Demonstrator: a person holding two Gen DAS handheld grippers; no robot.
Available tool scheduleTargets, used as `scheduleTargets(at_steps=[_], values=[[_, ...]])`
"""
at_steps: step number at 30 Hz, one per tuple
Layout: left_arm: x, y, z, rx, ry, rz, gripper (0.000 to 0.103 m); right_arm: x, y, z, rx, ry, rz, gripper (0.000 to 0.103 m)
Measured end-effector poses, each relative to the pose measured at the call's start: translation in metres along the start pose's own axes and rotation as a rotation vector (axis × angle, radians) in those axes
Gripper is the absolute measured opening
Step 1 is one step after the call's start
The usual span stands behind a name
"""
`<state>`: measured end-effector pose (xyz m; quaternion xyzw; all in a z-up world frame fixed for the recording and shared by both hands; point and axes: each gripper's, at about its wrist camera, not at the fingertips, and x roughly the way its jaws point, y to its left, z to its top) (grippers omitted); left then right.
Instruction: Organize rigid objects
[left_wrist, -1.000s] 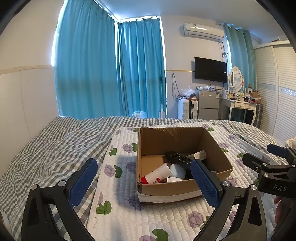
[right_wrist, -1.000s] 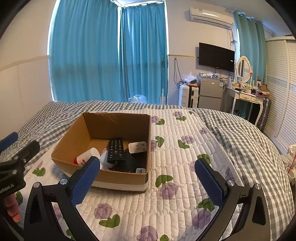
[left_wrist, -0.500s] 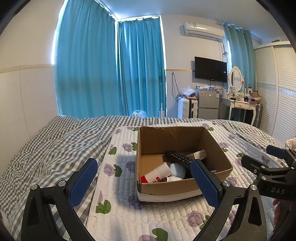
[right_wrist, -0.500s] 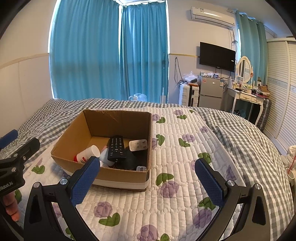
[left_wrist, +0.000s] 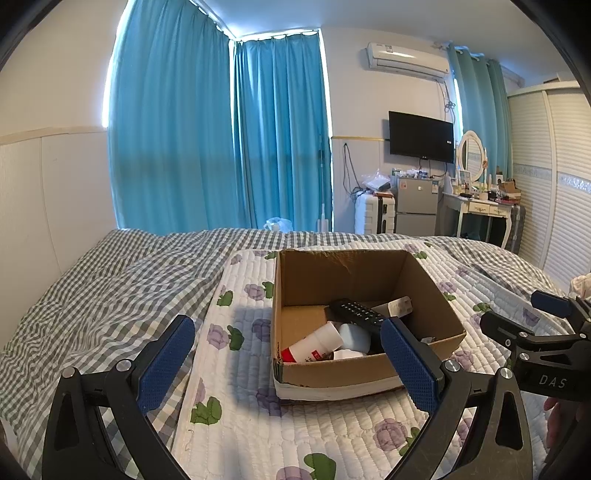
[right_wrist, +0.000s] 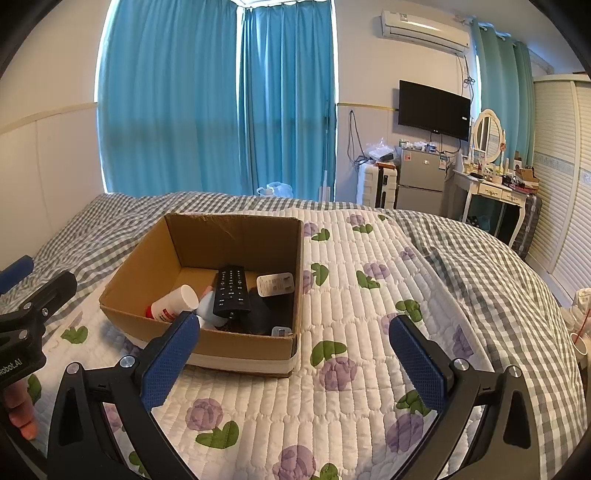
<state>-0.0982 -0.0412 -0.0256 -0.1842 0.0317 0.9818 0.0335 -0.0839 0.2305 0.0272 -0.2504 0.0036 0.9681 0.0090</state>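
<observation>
Both grippers' jaws wide, box (right_wrist: 236, 349) edges unobstructed

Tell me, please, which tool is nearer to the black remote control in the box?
Probably the left tool: its right finger overlaps the cardboard box near the remote control. The right tool hovers over the quilt, right of the box.
</observation>
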Motion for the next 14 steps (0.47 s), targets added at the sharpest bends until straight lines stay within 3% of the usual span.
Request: scheduleTargets(at_steps=[14], values=[[-0.0022,-0.0024,-0.0022,0.008,-0.006,0.006,0.103,0.0018,-0.0008,0.0002,0.006,0.009,-0.004,0.103]])
